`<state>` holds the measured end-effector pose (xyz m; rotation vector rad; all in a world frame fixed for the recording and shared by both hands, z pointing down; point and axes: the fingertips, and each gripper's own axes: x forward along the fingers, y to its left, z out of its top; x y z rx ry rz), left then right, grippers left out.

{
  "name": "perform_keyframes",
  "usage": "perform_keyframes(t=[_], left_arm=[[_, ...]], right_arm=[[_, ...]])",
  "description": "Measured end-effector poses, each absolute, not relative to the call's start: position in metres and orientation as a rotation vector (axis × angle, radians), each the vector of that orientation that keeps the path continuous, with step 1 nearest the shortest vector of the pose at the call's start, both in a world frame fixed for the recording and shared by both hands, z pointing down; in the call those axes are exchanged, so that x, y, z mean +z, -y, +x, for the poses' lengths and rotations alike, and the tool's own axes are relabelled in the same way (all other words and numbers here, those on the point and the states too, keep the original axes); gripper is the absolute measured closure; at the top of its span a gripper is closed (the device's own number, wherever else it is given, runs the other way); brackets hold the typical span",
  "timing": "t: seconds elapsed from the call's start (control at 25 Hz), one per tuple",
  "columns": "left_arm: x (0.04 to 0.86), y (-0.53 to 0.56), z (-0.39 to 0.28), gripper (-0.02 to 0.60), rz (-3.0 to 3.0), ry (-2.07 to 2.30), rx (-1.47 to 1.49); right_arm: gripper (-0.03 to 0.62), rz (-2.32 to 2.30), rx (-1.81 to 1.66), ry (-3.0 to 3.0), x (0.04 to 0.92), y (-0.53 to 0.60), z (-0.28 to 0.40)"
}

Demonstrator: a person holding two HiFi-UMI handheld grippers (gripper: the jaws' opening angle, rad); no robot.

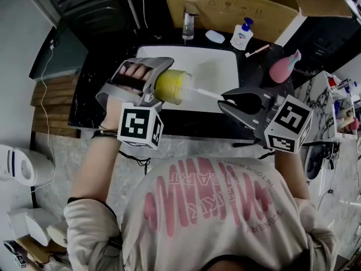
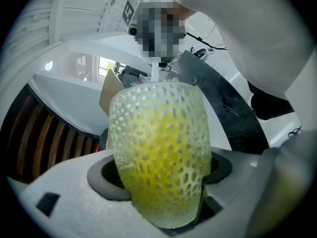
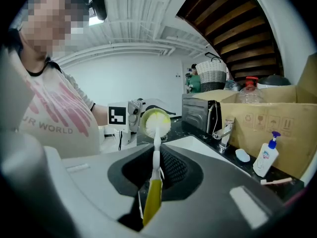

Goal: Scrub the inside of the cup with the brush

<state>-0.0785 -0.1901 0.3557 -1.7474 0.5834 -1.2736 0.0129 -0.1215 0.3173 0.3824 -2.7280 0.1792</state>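
While the left gripper (image 1: 153, 84) clamps the dimpled yellow cup (image 1: 172, 87) sideways, the right gripper (image 1: 225, 102) pinches the brush (image 3: 156, 148). Slim white stem; round bristles in the mouth.

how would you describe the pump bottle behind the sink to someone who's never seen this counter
Find the white sink in the dark counter and the cardboard panel behind it. The pump bottle stands in front of that panel, right of the tap and a pale oval object. It alone is white with a blue pump head; further right stands a pink bottle.
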Motion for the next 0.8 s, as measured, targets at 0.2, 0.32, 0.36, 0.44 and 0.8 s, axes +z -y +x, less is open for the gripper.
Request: perform_keyframes(t=[0.2, 0.32, 0.36, 0.44, 0.8], left_arm=[[0.352, 0.193, -0.079, 0.204, -1.744, -0.600, -1.265], [0.351, 0.194, -0.079, 0.204, -1.745, -0.611, -1.261], [0.350, 0.194, -0.079, 0.204, -1.746, -0.614, -1.258], [0.349, 0.195, -0.078, 0.204, -1.750, -0.621, -1.253], [0.344, 0.199, -0.077, 0.204, -1.772, -0.656, -1.238]], right_arm=[[0.546, 0.380, 0.201, 2.730, 0.317, 0.122, 0.011], [0.546, 0.374, 0.210, 2.731, 0.317, 0.121, 0.011], [0.546, 0.372, 0.214, 2.732, 0.316, 0.120, 0.011], [0.546, 0.368, 0.220, 2.734, 0.316, 0.120, 0.010], [0.546, 0.352, 0.224, 2.734, 0.310, 0.116, 0.010]])
